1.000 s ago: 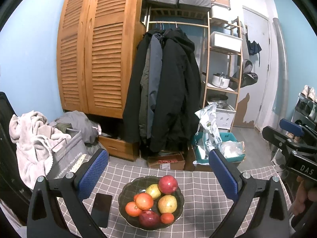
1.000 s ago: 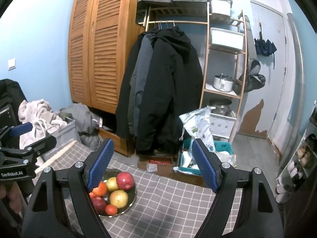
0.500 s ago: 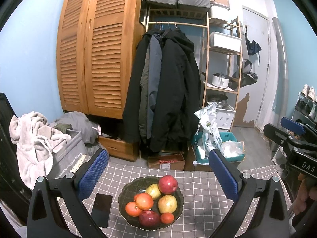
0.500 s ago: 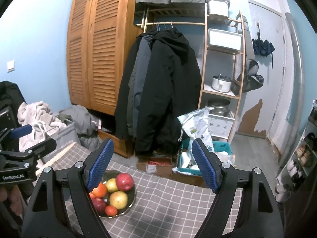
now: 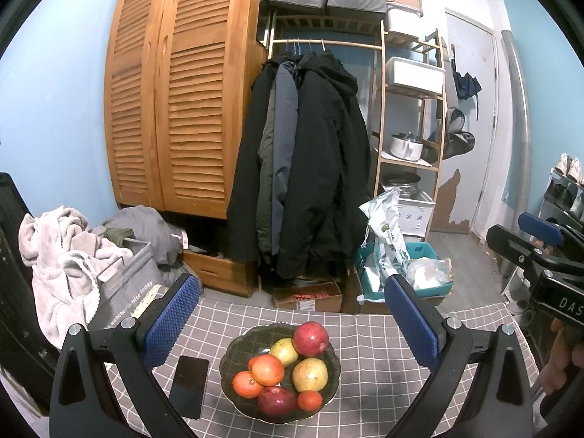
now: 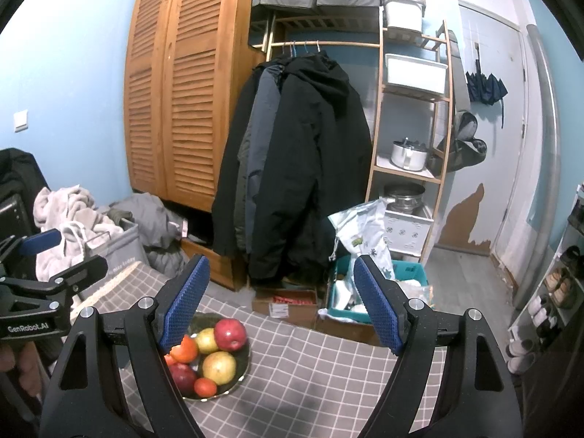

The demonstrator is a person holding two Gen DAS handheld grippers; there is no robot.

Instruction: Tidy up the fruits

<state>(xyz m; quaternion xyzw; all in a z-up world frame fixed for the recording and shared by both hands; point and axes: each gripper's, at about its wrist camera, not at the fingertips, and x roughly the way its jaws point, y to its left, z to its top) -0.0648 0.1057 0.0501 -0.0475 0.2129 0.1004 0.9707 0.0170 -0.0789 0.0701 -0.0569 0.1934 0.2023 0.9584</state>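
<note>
Fruits (image 5: 283,368) are seen piled in the bowl (image 5: 330,379) mid-bench, approx 7 pcs, phone (image 5: 189,379) just beside. Left tool (image 5: 288,323) and right tool (image 6: 279,303) are held apart, empty, above the bench. Vs 1 s ago, nothing is shifted; no fruit is gripped.
</note>
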